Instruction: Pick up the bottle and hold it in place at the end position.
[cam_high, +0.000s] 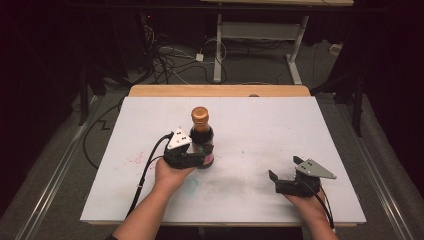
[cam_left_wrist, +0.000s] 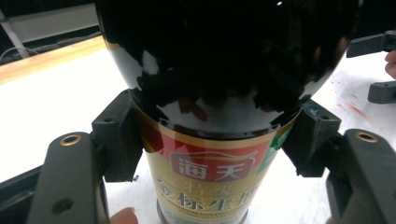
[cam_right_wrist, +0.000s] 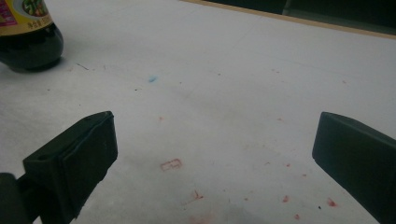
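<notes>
A dark glass sauce bottle (cam_high: 202, 139) with a copper-coloured cap and a gold and red label stands upright near the middle of the white table (cam_high: 260, 125). My left gripper (cam_high: 195, 156) is shut on the bottle's body, one jaw pressed on each side of the label (cam_left_wrist: 210, 172). A fingertip shows under the bottle in the left gripper view. My right gripper (cam_high: 286, 172) rests low over the table at the front right, open, with bare table between its jaws (cam_right_wrist: 210, 154). The bottle's base (cam_right_wrist: 28, 42) sits at the top left of the right gripper view.
The white table carries faint red and blue stains. A wooden strip (cam_high: 220, 90) edges its far side. Beyond it stand another table's legs (cam_high: 218, 50) and loose cables (cam_high: 170, 62) on the floor. The right gripper's jaws (cam_left_wrist: 378, 65) show at the right of the left gripper view.
</notes>
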